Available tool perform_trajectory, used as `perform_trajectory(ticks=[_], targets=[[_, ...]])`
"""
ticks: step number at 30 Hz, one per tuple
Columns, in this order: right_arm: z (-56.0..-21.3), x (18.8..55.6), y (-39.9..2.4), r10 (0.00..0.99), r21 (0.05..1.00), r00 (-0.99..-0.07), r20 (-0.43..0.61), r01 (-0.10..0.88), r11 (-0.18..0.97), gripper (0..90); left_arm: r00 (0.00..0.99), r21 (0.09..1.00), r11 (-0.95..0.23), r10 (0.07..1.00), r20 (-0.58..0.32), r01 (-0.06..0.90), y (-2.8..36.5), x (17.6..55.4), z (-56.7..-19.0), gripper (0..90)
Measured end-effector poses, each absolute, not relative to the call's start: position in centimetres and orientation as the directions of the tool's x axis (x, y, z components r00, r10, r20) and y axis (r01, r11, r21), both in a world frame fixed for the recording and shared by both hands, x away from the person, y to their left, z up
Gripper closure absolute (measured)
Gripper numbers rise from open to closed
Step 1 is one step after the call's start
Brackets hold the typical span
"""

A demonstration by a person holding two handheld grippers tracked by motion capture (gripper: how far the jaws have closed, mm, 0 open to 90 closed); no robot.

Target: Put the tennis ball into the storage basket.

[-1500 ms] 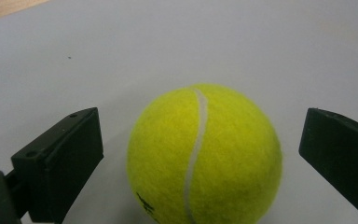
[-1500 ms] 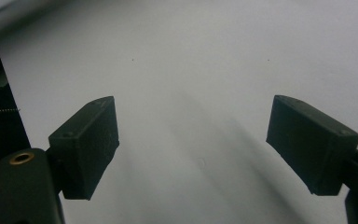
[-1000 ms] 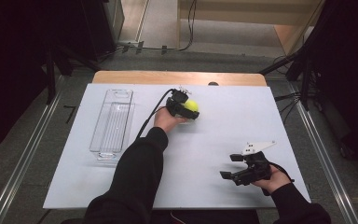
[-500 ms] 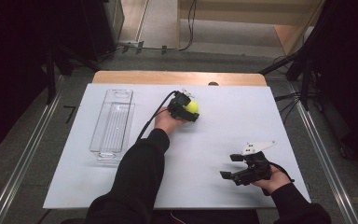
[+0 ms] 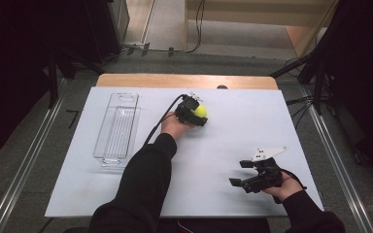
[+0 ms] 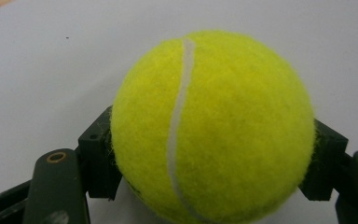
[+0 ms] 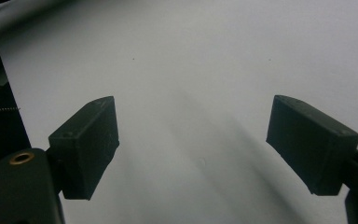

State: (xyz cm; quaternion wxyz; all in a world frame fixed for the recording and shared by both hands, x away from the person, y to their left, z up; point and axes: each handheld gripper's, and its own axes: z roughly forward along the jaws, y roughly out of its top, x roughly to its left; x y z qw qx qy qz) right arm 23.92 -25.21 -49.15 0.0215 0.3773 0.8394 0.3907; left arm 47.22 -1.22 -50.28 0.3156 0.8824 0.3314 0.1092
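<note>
A yellow tennis ball sits between the jaws of my left gripper, just above the white table near its middle back. The left gripper view shows the ball up close with its white seam, a black pad pressed against each side. My right gripper is held low over the table's front right, pointing left. Its two pads stand wide apart with only bare white surface between them.
A clear, empty plastic tray lies lengthwise on the left part of the white table top. A wooden edge runs along the back. A black cable trails from the left gripper toward the person's sleeve.
The left hand has shifted only slightly, with the ball still between its jaws. The right gripper has not moved.
</note>
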Motion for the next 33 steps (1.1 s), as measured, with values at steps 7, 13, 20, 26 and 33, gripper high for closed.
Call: perform_trajectory(ticks=[7, 13, 20, 26, 33], targets=[[-49.1, 23.9, -25.2, 0.651, 0.672, -0.714, 0.259, 0.617, 0.41, 14.8, 0.754, 0.627, -0.574, 0.656, -0.032, 0.527, -1.2, 47.3, -50.2, 25.8], [-49.2, 23.9, -25.2, 0.651, 0.671, -0.713, 0.26, 0.618, 0.409, 14.8, 0.758, 0.632, -0.571, 0.651, -0.041, 0.525, -1.2, 47.1, -49.7, 25.8], [-49.2, 23.9, -25.2, 0.651, 0.67, -0.714, 0.26, 0.618, 0.411, 14.8, 0.759, 0.639, -0.561, 0.649, -0.056, 0.527, -0.8, 47.2, -48.8, 25.8], [-49.2, 23.9, -25.2, 0.651, 0.668, -0.713, 0.26, 0.62, 0.412, 14.8, 0.76, 0.633, -0.555, 0.644, -0.084, 0.54, -0.5, 46.9, -48.0, 25.8], [-49.2, 23.9, -25.2, 0.649, 0.667, -0.716, 0.258, 0.618, 0.416, 14.8, 0.776, 0.641, -0.555, 0.623, -0.101, 0.53, -0.2, 46.4, -46.8, 25.8]])
